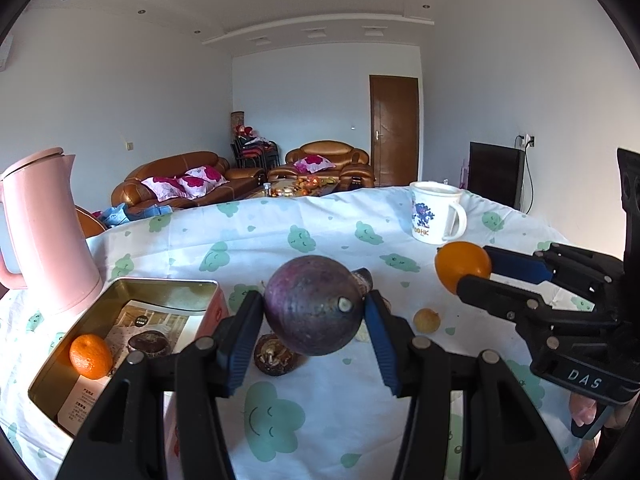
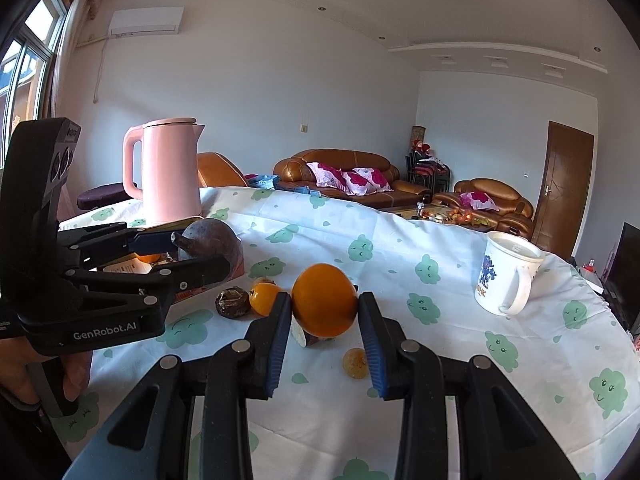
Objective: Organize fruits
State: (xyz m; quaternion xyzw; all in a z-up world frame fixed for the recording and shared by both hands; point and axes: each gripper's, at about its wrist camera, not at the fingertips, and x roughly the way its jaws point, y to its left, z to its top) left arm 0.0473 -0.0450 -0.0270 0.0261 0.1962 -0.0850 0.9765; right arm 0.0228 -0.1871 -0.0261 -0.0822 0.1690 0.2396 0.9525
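While both grippers hang above the cloud-print tablecloth [image 1: 328, 216], each of them has a fruit between its blue pads. Our left gripper [image 1: 314, 320] is partly closed, and its pads press on either side of a dark purple round fruit [image 1: 314, 304] held clear of the cloth, just right of the open metal tin [image 1: 168, 292]. Inside that tin we see a small tangerine [image 1: 91, 356] and a dark brown round piece [image 1: 149, 343] lying on a printed leaflet. Our right gripper [image 2: 325, 314] is closed narrower on an orange fruit [image 2: 324, 300], which also sits off the table. Below and between the two tools, a brown wrinkled fruit [image 2: 233, 302], a small orange fruit [image 2: 264, 298] and a small yellowish fruit [image 2: 355, 364] lie on the cloth. A pink kettle [image 2: 170, 168] stands behind the tin; a white mug [image 2: 506, 272] stands well to the right.
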